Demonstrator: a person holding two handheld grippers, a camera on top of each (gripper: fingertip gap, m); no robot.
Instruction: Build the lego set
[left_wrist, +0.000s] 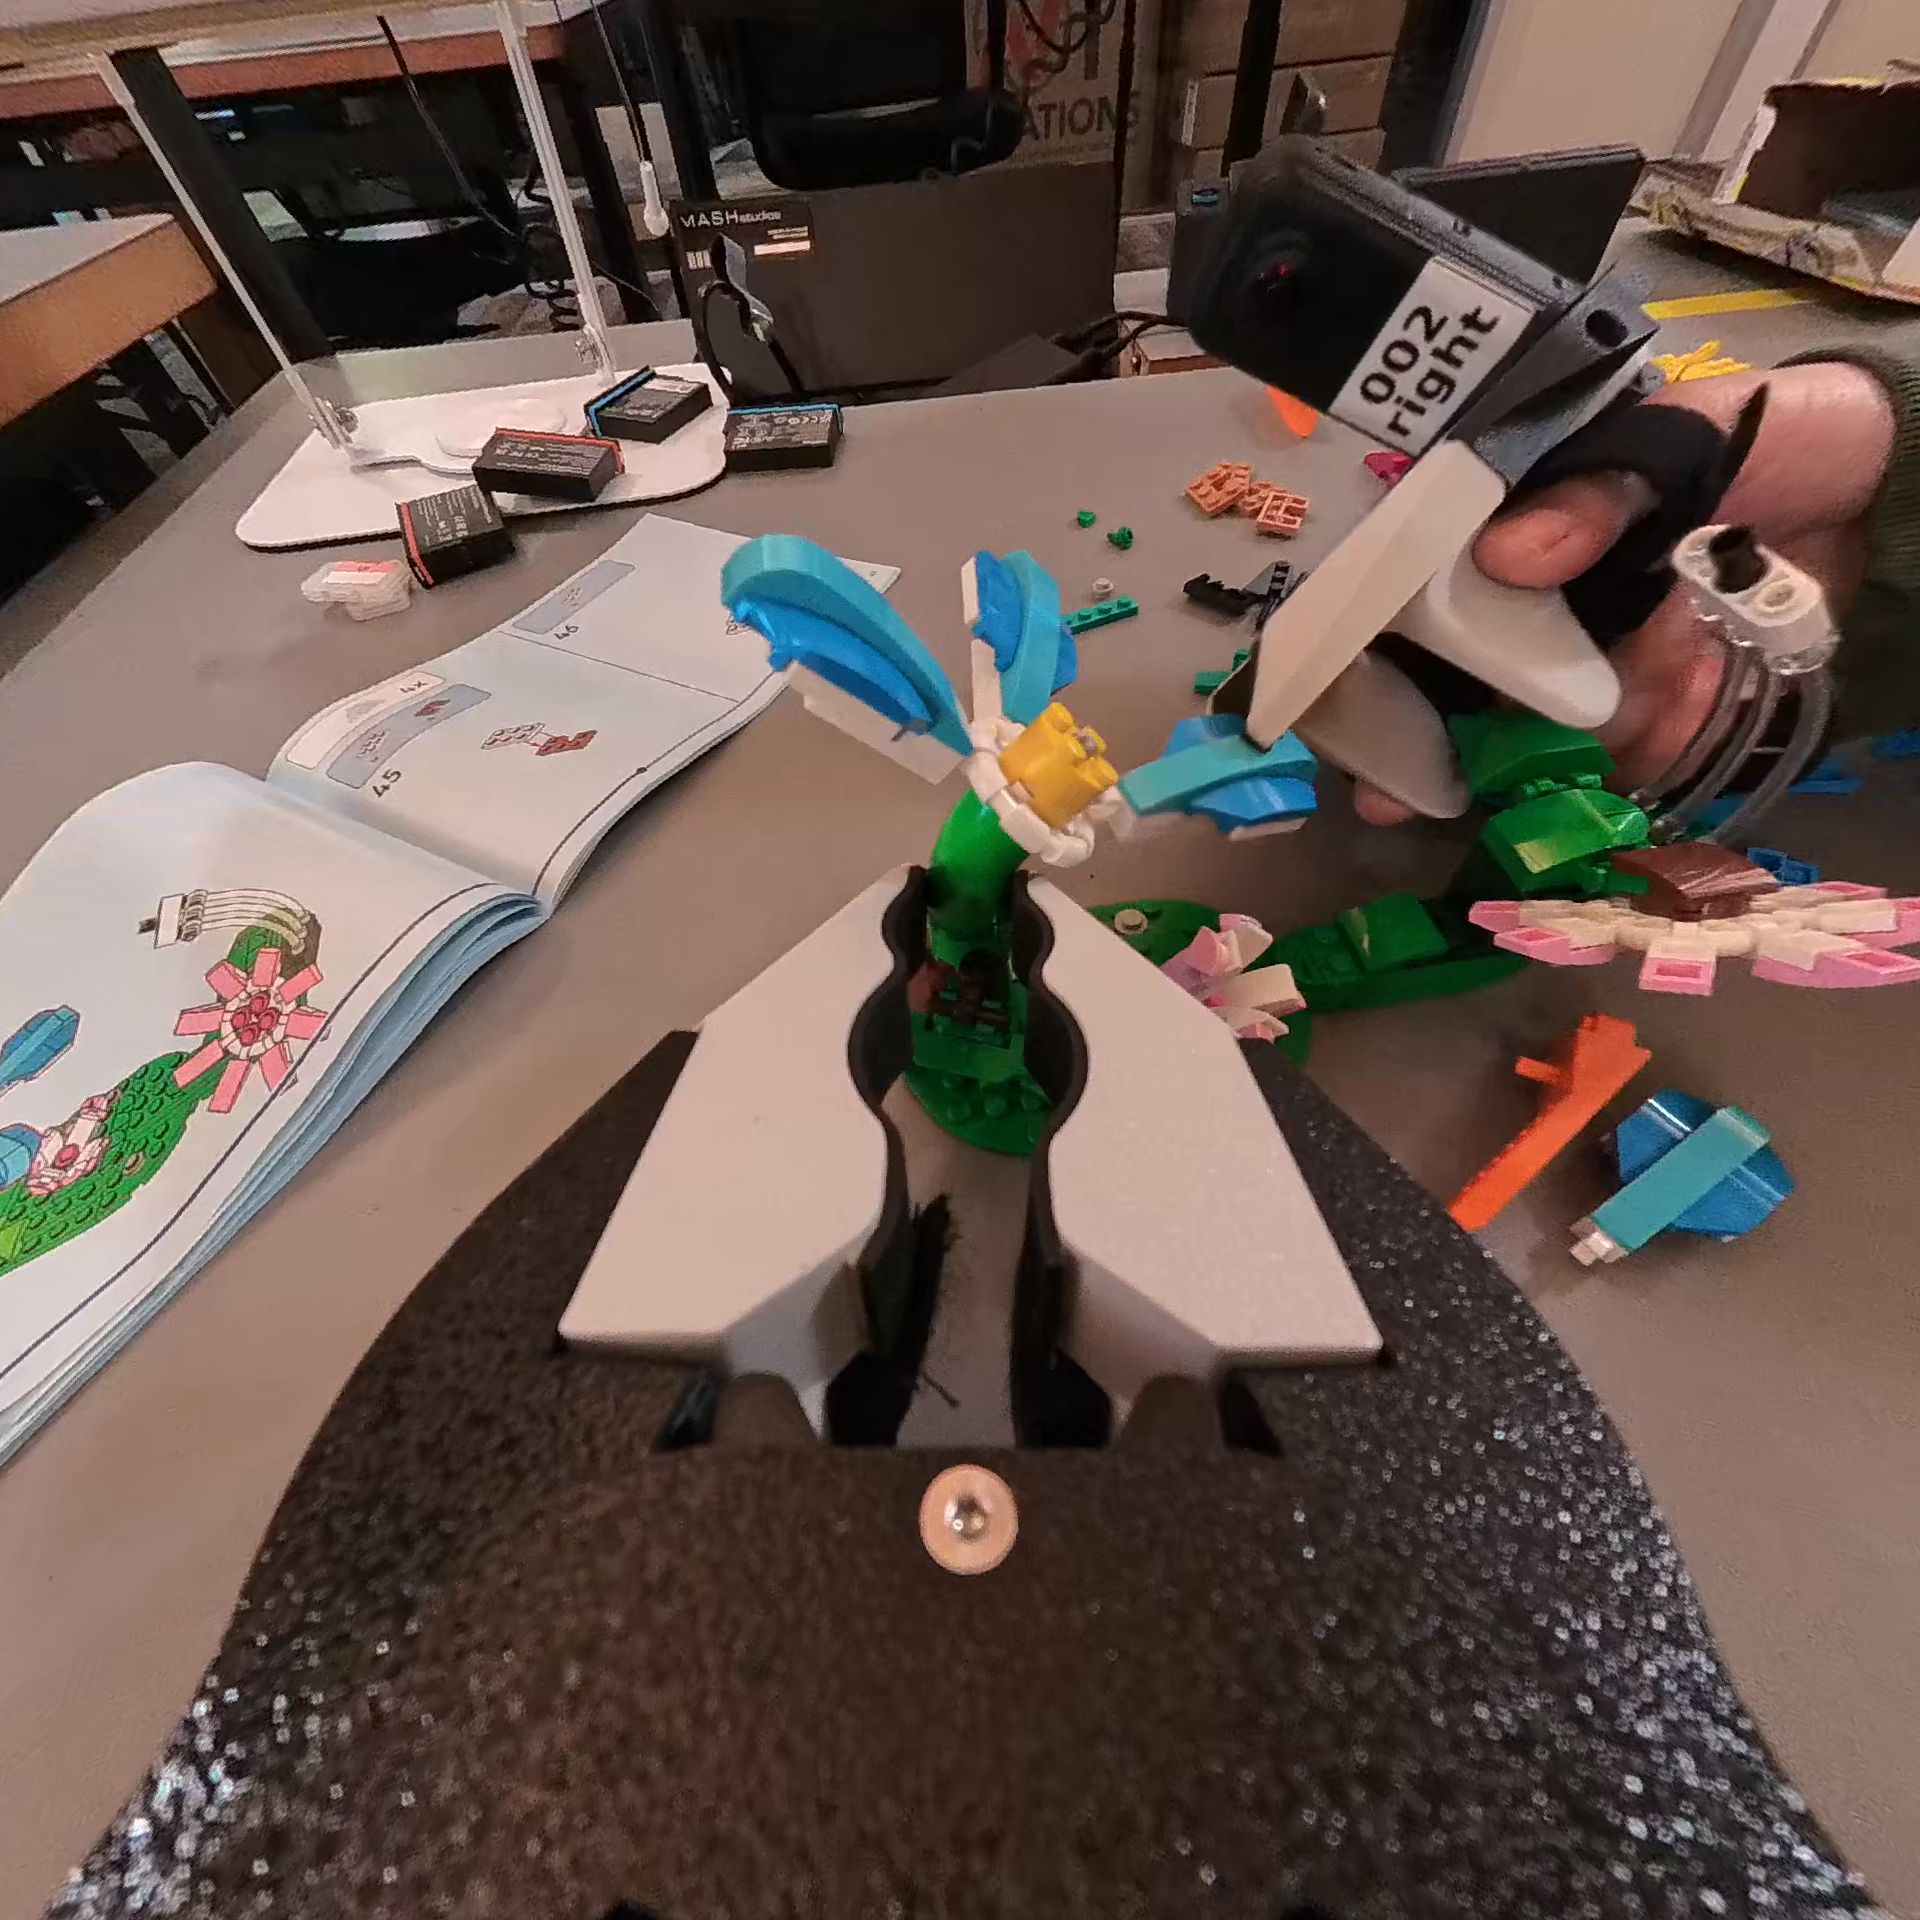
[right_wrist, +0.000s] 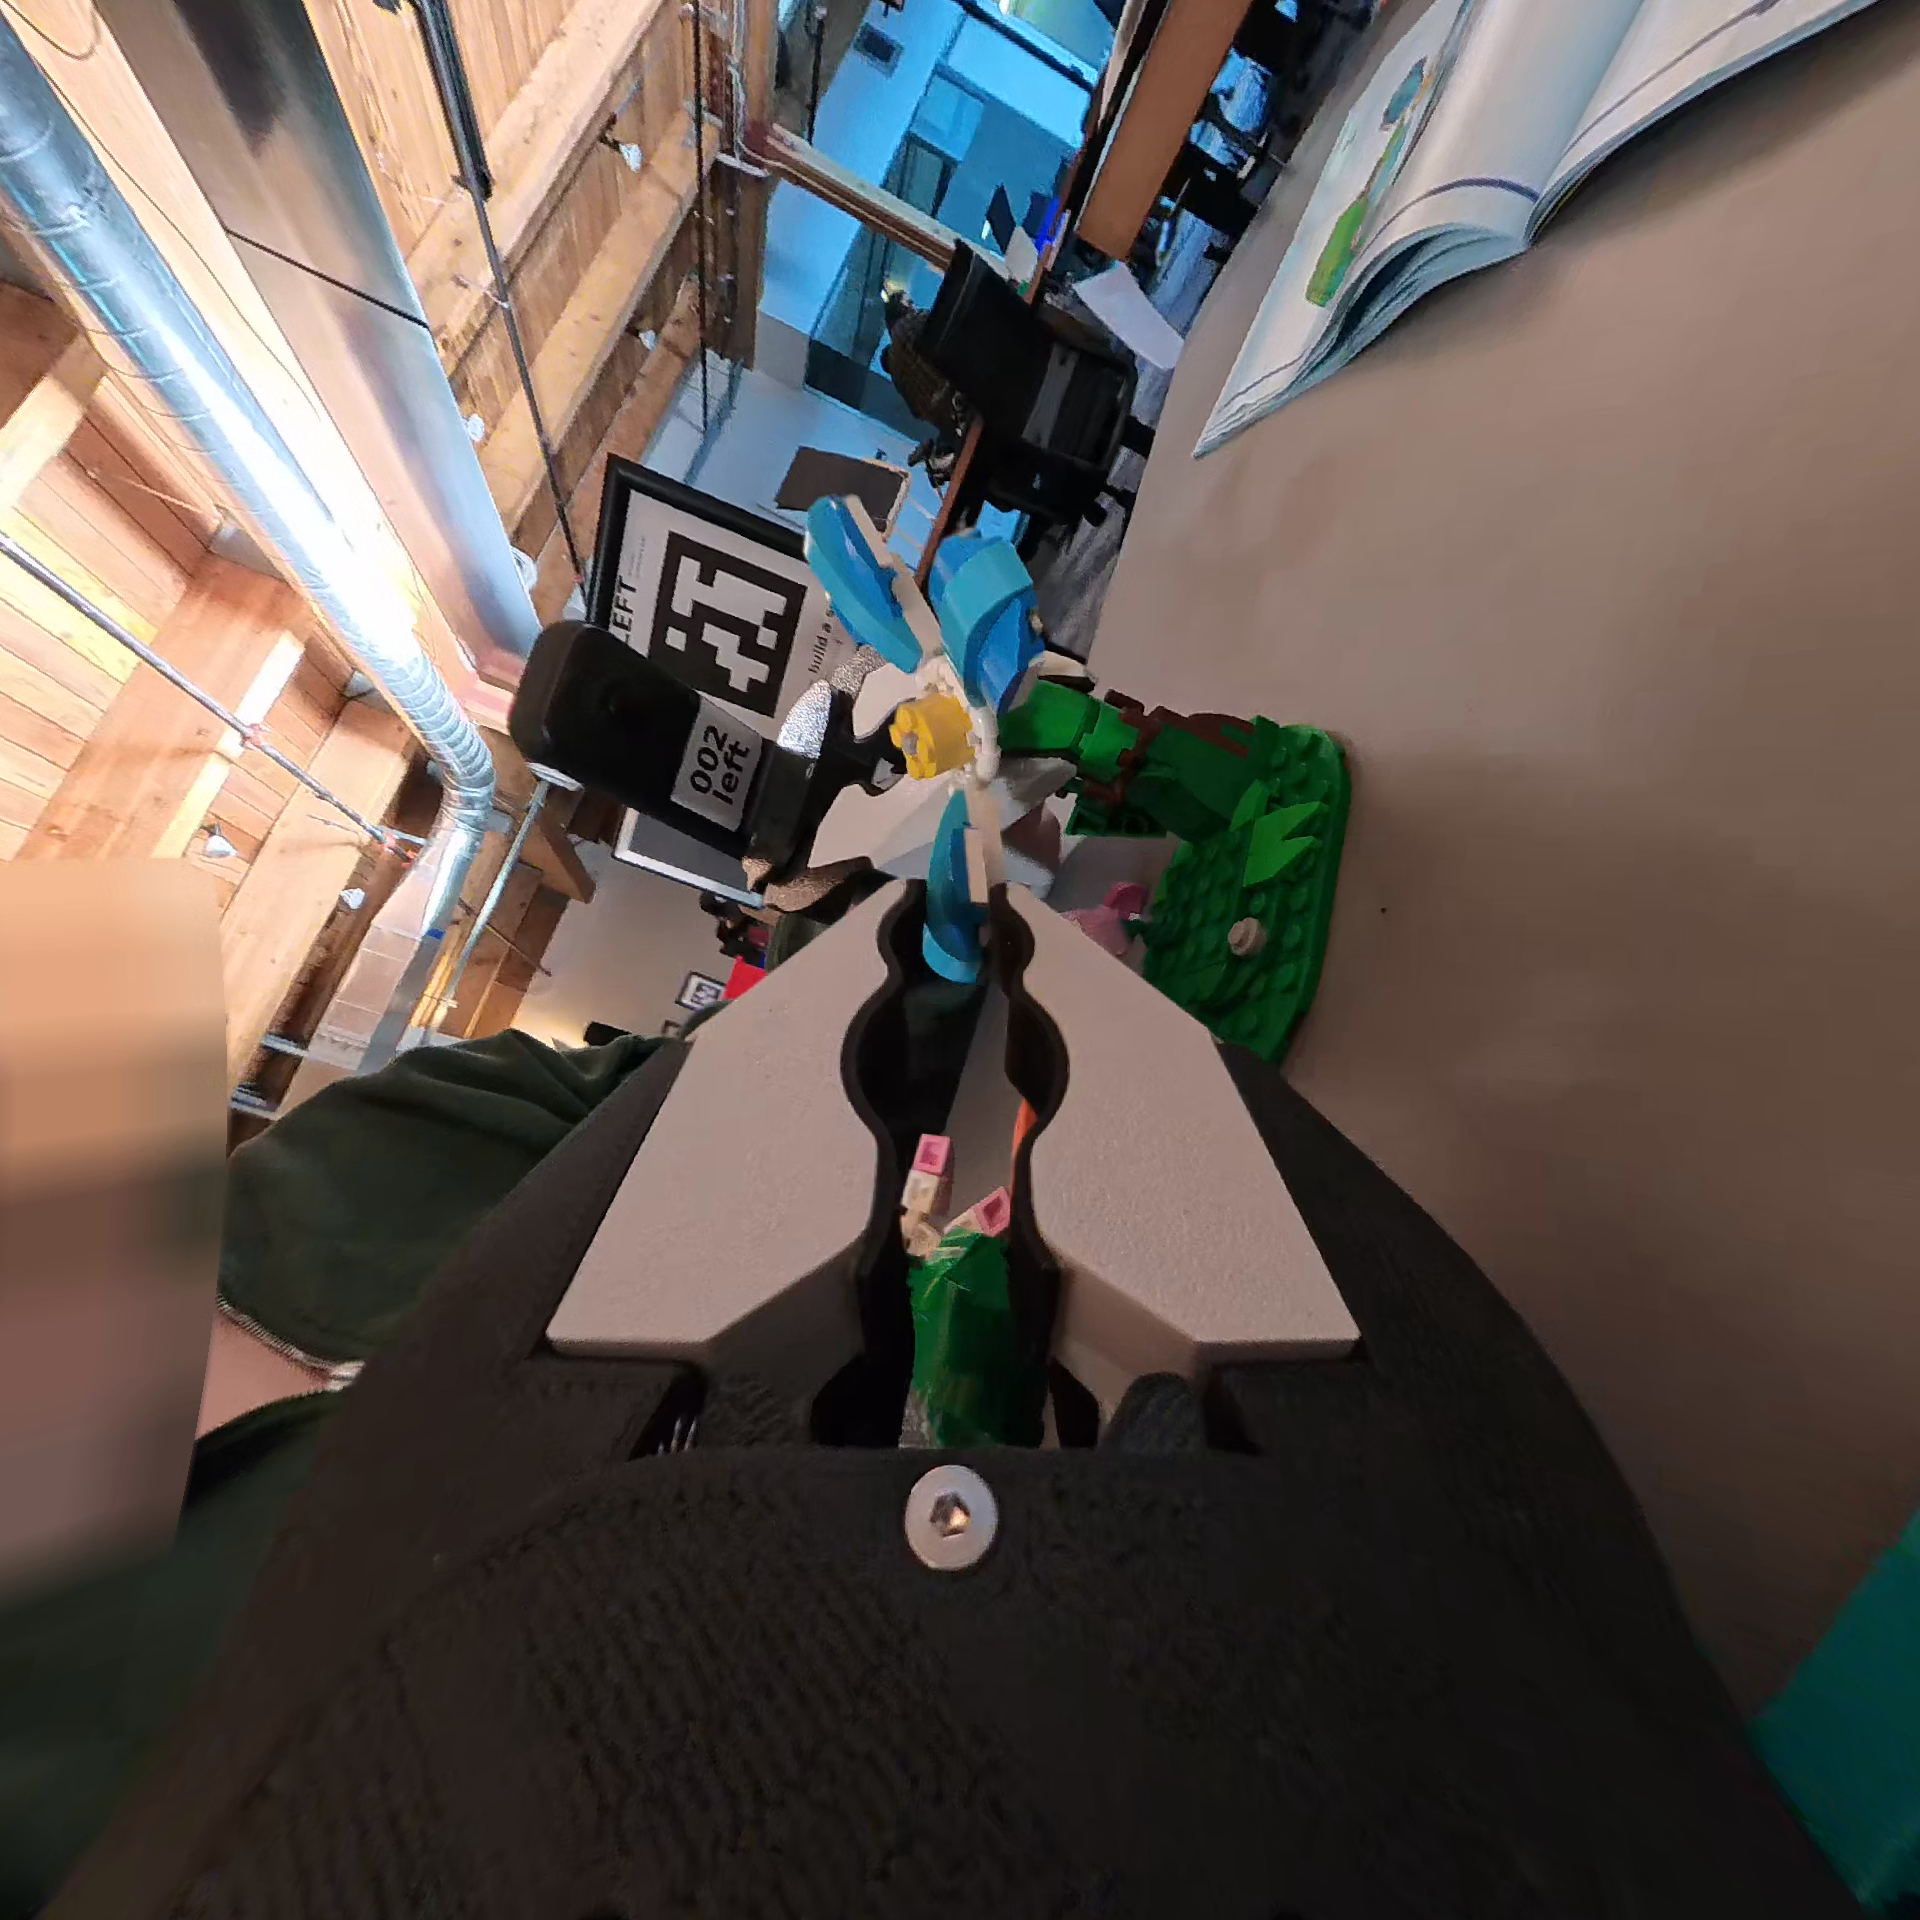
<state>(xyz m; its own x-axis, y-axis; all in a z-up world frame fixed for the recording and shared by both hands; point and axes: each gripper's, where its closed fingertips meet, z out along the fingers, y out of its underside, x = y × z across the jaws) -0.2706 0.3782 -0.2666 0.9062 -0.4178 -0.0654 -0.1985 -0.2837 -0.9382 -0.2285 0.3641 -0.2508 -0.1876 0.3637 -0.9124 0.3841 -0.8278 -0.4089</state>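
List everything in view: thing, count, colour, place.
blue flower: 1, yellow centre, three blue petals on, green stem; table centre
loose blue petal: 1, blue; table right
orange piece: 1, orange; beside the loose petal
pink flower: 1, pink and white, brown centre; right
green base: 1, green; under the stem
instruction booklet: 1, pale blue, open; left
black blocks: 4, black; on and beside the white tray at the back
salmon bricks: small pile; back right
left gripper: jaws shut on the stem
right gripper: jaws shut on the lower-right petal
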